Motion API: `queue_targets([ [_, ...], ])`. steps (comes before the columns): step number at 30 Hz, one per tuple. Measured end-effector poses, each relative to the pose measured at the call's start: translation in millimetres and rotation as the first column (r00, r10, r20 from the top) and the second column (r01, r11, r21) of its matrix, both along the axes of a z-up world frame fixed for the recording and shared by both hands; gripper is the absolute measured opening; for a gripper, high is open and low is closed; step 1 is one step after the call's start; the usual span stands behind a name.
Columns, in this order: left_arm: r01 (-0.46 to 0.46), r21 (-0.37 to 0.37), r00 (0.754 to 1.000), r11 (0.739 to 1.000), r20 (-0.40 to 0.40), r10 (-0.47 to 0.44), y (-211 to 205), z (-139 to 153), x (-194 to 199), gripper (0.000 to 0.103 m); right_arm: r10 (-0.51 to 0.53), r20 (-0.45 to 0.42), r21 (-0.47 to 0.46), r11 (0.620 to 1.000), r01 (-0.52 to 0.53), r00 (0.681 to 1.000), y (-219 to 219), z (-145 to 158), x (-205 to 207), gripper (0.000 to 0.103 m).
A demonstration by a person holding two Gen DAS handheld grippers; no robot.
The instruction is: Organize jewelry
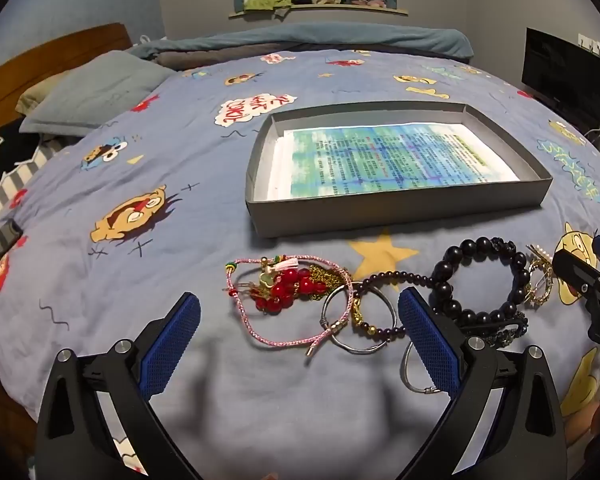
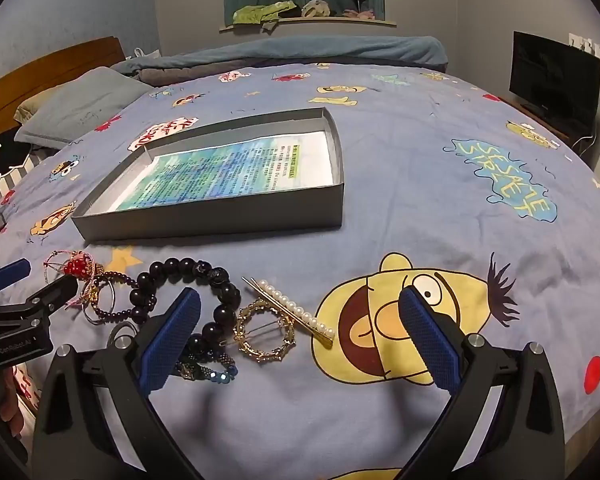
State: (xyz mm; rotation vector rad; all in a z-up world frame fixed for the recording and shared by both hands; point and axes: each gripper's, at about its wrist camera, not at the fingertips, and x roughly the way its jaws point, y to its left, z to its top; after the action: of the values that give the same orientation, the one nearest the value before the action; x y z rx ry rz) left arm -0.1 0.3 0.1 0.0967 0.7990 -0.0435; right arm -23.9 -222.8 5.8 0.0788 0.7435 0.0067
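Note:
A pile of jewelry lies on the blue cartoon bedspread in front of a grey shallow box [image 1: 396, 206] [image 2: 220, 220] lined with printed paper. In the left wrist view I see a pink braided cord bracelet [image 1: 256, 330], red beads [image 1: 288, 294], a silver bangle [image 1: 354, 348], a small dark bead bracelet [image 1: 380, 278] and a large black bead bracelet [image 1: 480, 246]. In the right wrist view a gold ring brooch [image 2: 265, 334] and a pearl hair pin [image 2: 290, 306] lie beside the black beads [image 2: 188, 266]. My left gripper [image 1: 300, 340] is open over the pile. My right gripper [image 2: 300, 334] is open over the brooch and pin.
Pillows [image 1: 92, 92] and a wooden headboard [image 1: 40, 60] are at the left. A folded blanket [image 1: 300, 38] lies at the far edge of the bed. A black TV [image 2: 554, 80] stands at the right. A shelf [image 2: 308, 20] with soft items sits under the curtain.

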Motion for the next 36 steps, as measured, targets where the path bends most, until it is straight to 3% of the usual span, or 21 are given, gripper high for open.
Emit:
queue_targets([
  [36, 0.009, -0.005, 1.000, 1.000, -0.009, -0.009, -2.5, -1.3, 0.7, 0.098, 0.001, 0.000, -0.011, 1.000, -0.001, 1.000, 4.2, -3.1, 0.8, 0.098],
])
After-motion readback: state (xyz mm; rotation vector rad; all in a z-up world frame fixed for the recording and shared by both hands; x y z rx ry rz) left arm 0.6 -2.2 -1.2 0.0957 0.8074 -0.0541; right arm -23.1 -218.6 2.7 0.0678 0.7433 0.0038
